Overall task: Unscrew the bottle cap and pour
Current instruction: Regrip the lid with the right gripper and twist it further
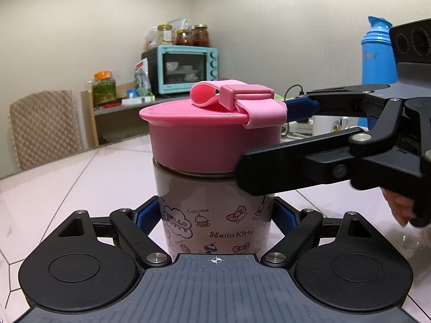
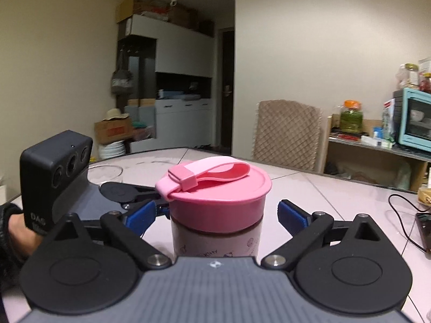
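Note:
A Hello Kitty bottle (image 1: 215, 220) with a pink screw cap (image 1: 212, 137) and a pink strap loop stands upright on the pale tiled table (image 1: 67, 183). My left gripper (image 1: 215, 215) is shut on the bottle's body, its blue pads pressed on both sides. My right gripper (image 2: 218, 215) is open around the cap (image 2: 218, 202), a blue pad (image 2: 292, 215) on each side with a gap to the cap. The bottle body (image 2: 215, 242) shows below the cap. The right gripper's fingers (image 1: 296, 167) reach in from the right in the left wrist view.
A glass cup (image 2: 105, 173) stands on the table behind the left gripper. A blue thermos (image 1: 377, 51) stands at the right. A black cable and a dark device (image 2: 425, 228) lie at the right. A chair (image 2: 287, 137) and a shelf with a teal oven (image 1: 186, 70) lie beyond.

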{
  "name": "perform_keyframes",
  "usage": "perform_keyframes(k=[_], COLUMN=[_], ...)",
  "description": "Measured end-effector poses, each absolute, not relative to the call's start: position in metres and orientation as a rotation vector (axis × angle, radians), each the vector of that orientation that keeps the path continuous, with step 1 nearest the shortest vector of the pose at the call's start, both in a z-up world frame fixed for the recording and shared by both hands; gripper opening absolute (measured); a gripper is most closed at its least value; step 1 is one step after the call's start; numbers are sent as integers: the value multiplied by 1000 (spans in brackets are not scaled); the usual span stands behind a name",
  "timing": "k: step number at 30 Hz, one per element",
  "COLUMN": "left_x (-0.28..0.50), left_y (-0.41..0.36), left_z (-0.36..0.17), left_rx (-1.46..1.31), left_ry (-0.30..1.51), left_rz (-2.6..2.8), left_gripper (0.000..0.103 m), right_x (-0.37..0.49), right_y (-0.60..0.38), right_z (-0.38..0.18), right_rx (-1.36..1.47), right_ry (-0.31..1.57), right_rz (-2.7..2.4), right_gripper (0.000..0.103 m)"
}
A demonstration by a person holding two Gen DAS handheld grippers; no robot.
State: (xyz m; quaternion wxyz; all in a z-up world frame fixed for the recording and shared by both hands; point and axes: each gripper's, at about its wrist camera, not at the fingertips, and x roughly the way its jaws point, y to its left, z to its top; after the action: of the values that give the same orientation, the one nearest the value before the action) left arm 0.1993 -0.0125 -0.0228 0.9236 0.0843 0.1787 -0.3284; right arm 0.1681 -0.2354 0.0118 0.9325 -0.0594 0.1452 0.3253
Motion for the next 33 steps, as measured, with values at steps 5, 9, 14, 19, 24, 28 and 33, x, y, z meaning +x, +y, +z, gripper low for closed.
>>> perform_keyframes(k=[5,9,14,19,24,28,33], left_x=[200,199,199,199,199,199,198], left_y=[-12,-13,-13,-13,-13,-13,-14], left_z=[-23,-23,-23,-23,-22,-22,-22], left_rx=[173,173,173,173,173,173,174], left_ry=[367,367,367,367,367,367,367], left_rz=[-674,-674,-674,-674,-674,-674,-674], left_gripper=[90,90,90,90,90,90,90], right_x=[175,176,176,175,173,179,198], right_y=[-226,-224,-219,-218,-219,-228,-252], right_z=[7,3,1,-1,-1,3,6], right_rx=[-67,-35,-10,0,-28,-51,-95], right_ry=[298,288,267,256,247,259,269], right_rz=[600,565,527,520,547,631,837], right_gripper=[98,98,98,94,85,85,85])
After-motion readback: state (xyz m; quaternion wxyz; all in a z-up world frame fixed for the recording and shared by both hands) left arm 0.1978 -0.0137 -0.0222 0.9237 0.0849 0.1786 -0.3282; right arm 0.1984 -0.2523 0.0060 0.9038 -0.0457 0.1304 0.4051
